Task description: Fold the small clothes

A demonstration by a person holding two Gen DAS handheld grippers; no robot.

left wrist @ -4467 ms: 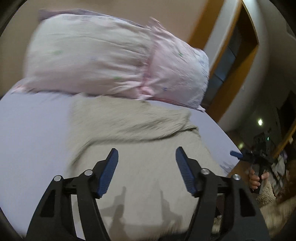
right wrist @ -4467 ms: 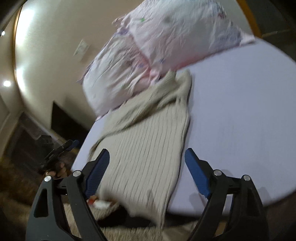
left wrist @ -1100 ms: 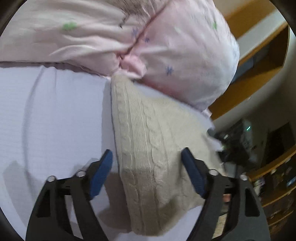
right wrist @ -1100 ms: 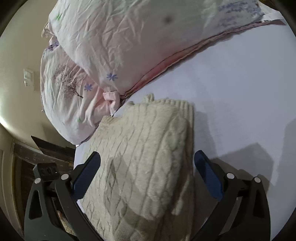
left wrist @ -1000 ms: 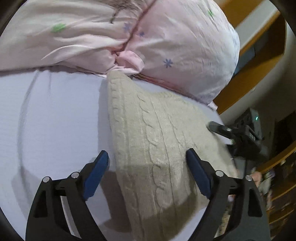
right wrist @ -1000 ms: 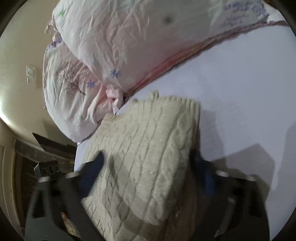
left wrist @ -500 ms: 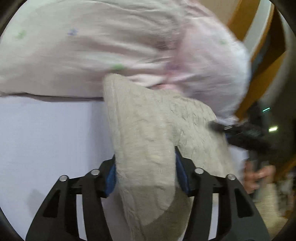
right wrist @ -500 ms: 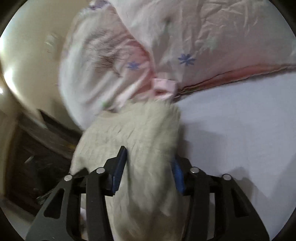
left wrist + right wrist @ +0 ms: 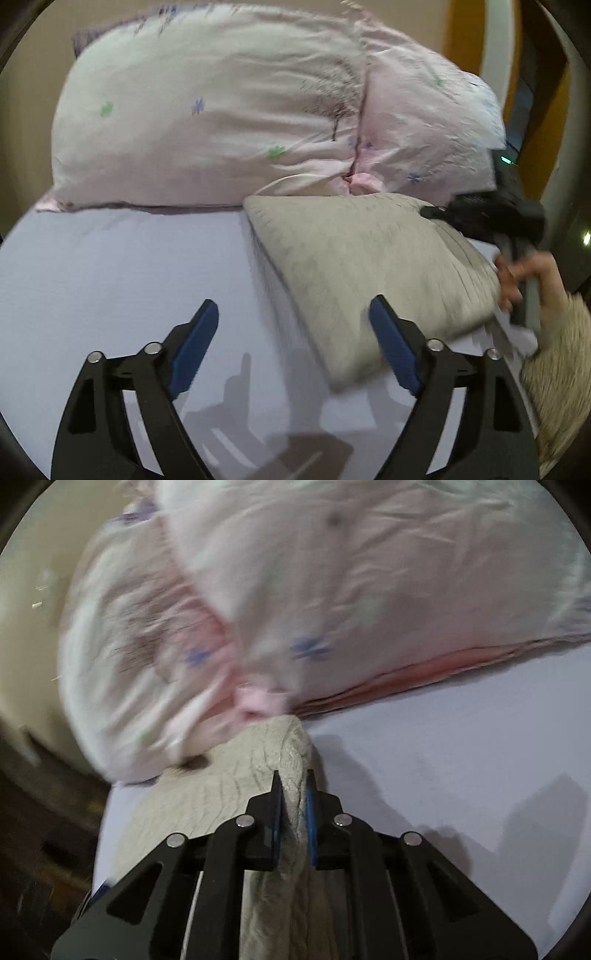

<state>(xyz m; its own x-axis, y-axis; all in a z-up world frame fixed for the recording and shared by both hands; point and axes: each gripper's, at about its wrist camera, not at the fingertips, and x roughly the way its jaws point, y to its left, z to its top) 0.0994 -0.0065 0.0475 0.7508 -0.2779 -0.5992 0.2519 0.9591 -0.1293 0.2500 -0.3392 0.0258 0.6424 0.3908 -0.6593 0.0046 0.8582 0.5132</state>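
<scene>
Left lets go, right keeps its pinch on the sweater

The left gripper point(image 9: 291, 339), clamped on the sweater point(image 9: 362, 273) half a second ago, now gapes wide above the bed point(image 9: 110, 266); the right gripper point(image 9: 293, 812) stays closed on the sweater's edge near the bed's right side, beside the pillows point(image 9: 207, 110), so placement looks nearly finished.

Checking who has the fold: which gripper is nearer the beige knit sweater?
Right. The right gripper is clamped on a fold of the sweater; the left gripper is open, with the sweater's near corner between its fingers, not gripped.
</scene>
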